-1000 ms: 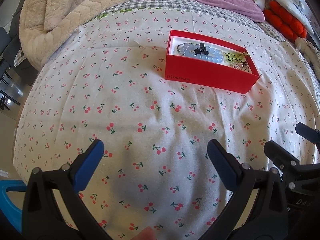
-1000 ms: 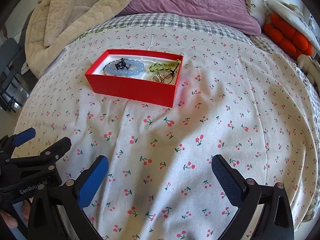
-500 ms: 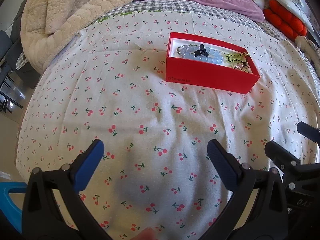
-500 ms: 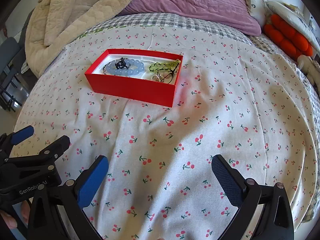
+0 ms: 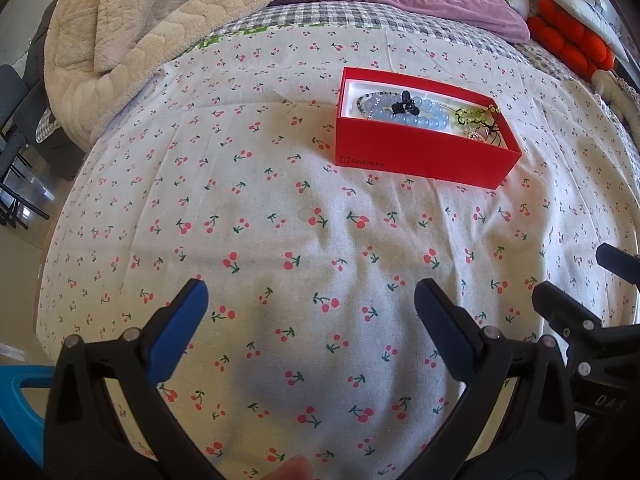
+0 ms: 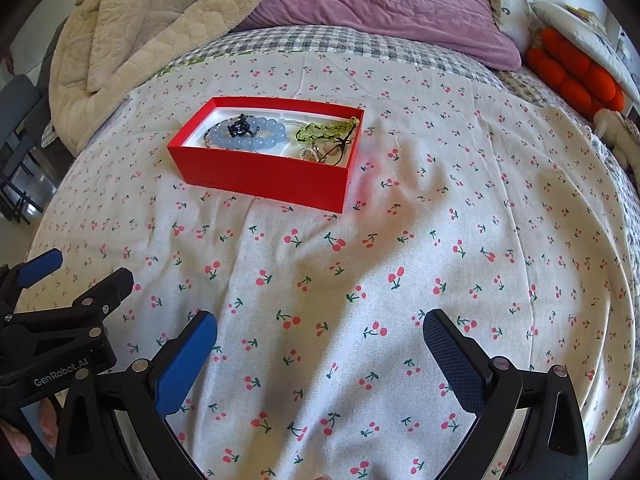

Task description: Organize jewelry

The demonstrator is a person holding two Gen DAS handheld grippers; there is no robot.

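A red open box (image 5: 424, 156) sits on the cherry-print bedspread, also in the right wrist view (image 6: 264, 172). Inside lie a pale blue bead bracelet (image 6: 256, 136) with a black clip (image 6: 240, 126) on it, a green bead string (image 6: 324, 130) and a small pale trinket (image 6: 312, 154). My left gripper (image 5: 310, 308) is open and empty, well short of the box. My right gripper (image 6: 320, 340) is open and empty, beside the left one, also short of the box.
A beige quilted blanket (image 5: 120, 32) is heaped at the back left. A purple pillow (image 6: 380, 4) lies behind, an orange cushion (image 6: 576, 72) at the back right. The bed edge drops off at the left, with a dark chair (image 5: 16, 120) beyond.
Both grippers have drawn back slightly toward me and stay open. The box and jewelry have not moved.
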